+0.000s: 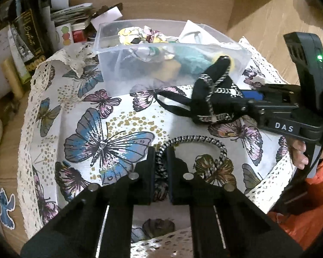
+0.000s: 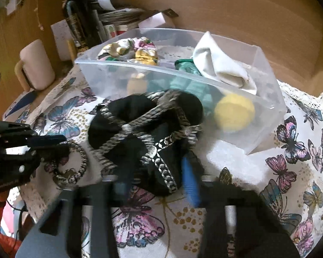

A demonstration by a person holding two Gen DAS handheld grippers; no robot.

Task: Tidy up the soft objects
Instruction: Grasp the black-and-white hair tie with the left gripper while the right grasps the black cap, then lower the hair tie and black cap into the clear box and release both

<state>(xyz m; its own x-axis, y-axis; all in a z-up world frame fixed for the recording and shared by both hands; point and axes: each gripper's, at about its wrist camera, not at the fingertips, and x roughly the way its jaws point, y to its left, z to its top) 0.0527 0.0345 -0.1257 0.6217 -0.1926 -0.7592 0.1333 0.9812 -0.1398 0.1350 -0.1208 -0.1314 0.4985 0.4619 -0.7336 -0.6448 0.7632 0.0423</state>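
- biggest worry imo: the left gripper [image 1: 160, 167] and the right gripper [image 2: 157, 185] are both on the same black harness thing [image 2: 144, 126], just at different ends. The left one has its jaws pinched together on the black-and-white braided cord loop [image 1: 201, 142]; the right one has the black fabric body between its blue pads [image 2: 190, 180]. If the two hands move at different speeds or in different directions, the cord goes taut and something could yank out of a grip.
- the right grip looks sketchy to me. That view is motion-blurred and the fabric is bunched, so I can't tell how tightly the pads are actually pressing, only that the cloth sits between them. Thin slippery webbing could slide out on a lift.
- the clear plastic bin [image 1: 109, 30] sits just behind the harness and looks light. A dangling strap [image 1: 172, 99] could snag the near rim and drag or tip it.
- the bin already holds scrunchies [image 2: 129, 49], a white cloth [image 2: 221, 68], something teal and a yellow ball [image 2: 234, 111], so a floppy drop may leave the loop hanging over the wall.
- the butterfly tablecloth [image 1: 79, 99] has a lacy rumpled edge, and trailing cord could catch it.
- how the thing looks: soft black padded fabric with black-and-white braided trim crossing over it, plus a loose cord loop trailing off. It's just off or resting on the tablecloth right in front of the bin, not inside it yet. Totally limp, no shape of its own.
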